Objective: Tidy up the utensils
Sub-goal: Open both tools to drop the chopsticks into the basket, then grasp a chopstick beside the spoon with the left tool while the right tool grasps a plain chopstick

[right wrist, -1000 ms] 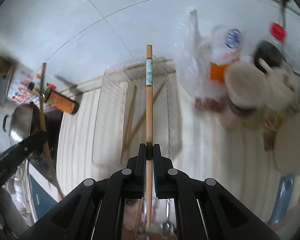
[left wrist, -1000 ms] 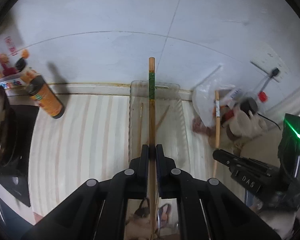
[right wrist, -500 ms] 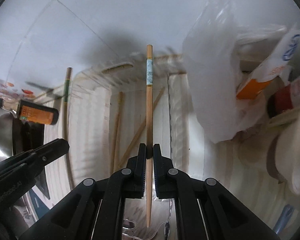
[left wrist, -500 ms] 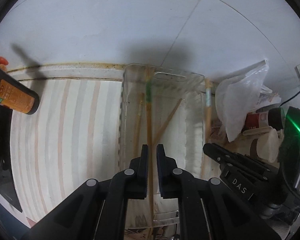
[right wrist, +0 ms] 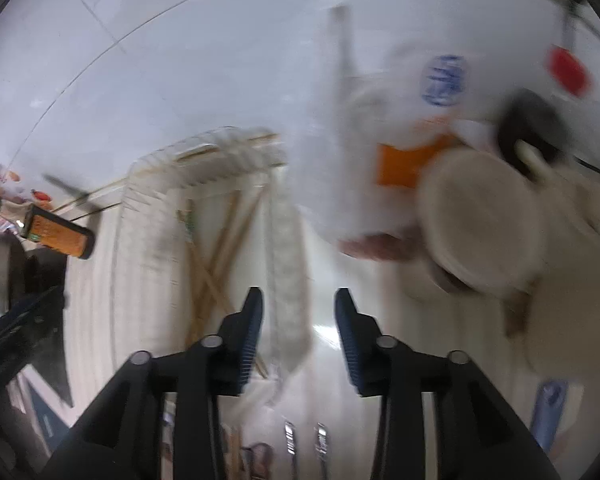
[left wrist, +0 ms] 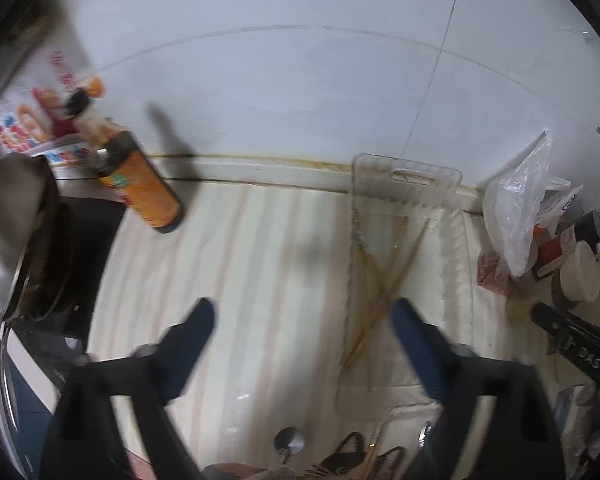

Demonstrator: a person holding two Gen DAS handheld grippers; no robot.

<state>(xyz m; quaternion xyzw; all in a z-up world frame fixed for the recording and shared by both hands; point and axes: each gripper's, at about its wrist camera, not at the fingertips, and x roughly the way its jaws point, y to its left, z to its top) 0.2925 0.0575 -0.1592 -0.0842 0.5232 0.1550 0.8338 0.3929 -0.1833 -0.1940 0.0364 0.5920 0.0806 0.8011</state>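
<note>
A wall [left wrist: 300, 80] of large pale tiles with thin grout lines is seen behind the surface [left wrist: 260, 280], which is covered in a cream cloth with faint stripes. A brownish stained seam [left wrist: 260, 157] is seen where wall and surface meet. At the far left a dark stove top [left wrist: 88, 248] is set beside the cloth. Soft shadows are cast on the tiles and cloth. The right wrist view is blurred.

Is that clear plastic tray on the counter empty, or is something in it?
Not empty: the clear plastic tray holds several crossed wooden chopsticks.
</note>
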